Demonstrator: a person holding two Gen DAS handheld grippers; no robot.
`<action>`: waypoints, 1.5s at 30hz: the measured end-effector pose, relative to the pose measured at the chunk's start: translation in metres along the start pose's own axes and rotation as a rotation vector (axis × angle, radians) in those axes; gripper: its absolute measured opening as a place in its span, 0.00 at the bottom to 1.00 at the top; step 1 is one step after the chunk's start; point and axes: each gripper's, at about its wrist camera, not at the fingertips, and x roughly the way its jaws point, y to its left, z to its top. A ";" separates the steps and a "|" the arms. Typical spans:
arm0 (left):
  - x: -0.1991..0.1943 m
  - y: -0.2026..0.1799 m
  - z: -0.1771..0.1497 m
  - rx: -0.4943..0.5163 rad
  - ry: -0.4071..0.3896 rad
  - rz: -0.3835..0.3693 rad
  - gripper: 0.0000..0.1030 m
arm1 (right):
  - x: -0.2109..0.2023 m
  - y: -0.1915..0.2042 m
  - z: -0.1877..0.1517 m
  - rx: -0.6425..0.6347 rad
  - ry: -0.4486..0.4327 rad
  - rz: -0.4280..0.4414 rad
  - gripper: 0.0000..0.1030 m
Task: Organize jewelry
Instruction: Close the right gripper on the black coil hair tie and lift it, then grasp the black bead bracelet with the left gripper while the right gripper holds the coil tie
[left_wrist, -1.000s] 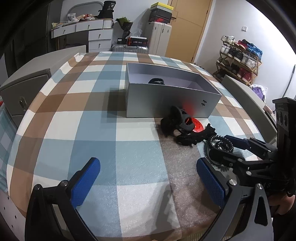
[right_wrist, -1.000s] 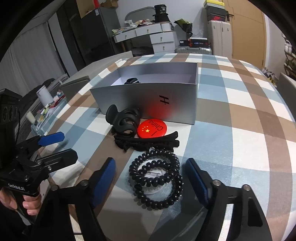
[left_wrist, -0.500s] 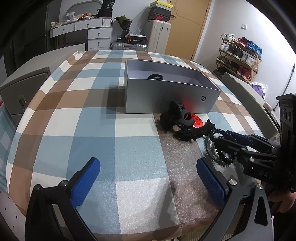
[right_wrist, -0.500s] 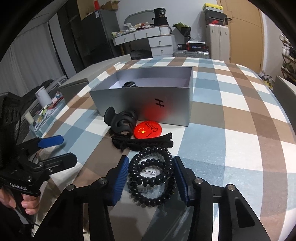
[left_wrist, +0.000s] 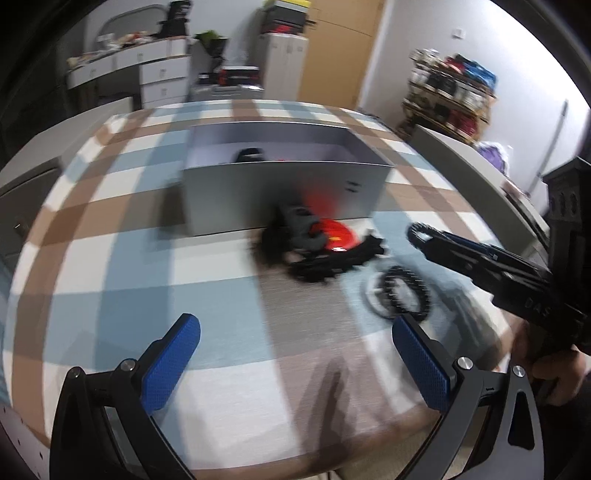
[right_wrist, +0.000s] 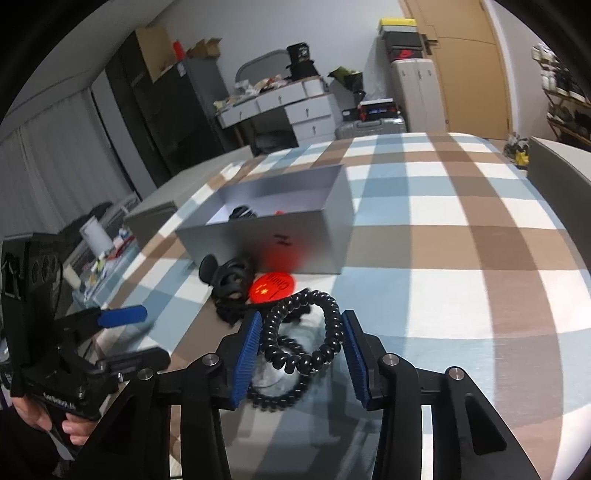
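My right gripper (right_wrist: 303, 352) is shut on a black spiral hair tie (right_wrist: 303, 332) and holds it lifted above the checked tablecloth. A second black spiral tie (right_wrist: 275, 393) lies on the cloth under it and shows in the left wrist view (left_wrist: 406, 295). A black claw clip (right_wrist: 231, 275), a red round badge (right_wrist: 271, 288) and a long black clip (left_wrist: 332, 262) lie in front of the open grey box (right_wrist: 295, 236). A black item (right_wrist: 242, 212) lies inside the box. My left gripper (left_wrist: 295, 362) is open and empty, near the table's front edge.
The table has a blue, brown and white checked cloth (left_wrist: 110, 258). A grey cabinet (right_wrist: 155, 218) stands at its left side. White drawers (right_wrist: 288, 107), suitcases and a shoe rack (left_wrist: 450, 92) stand farther back in the room.
My right gripper closed on the upper spiral hair tie and lifted it off the cloth. The lower tie stayed on the table. The left gripper shifted, and its view is blurred.
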 end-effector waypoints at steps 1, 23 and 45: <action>0.002 -0.004 0.002 0.011 0.007 -0.018 0.98 | -0.003 -0.004 0.000 0.011 -0.009 0.001 0.41; 0.033 -0.075 0.021 0.372 0.069 -0.013 0.98 | -0.042 -0.045 -0.009 0.025 -0.087 -0.016 0.37; 0.046 -0.093 0.013 0.487 0.148 0.004 0.38 | -0.053 -0.055 -0.017 0.053 -0.112 -0.002 0.38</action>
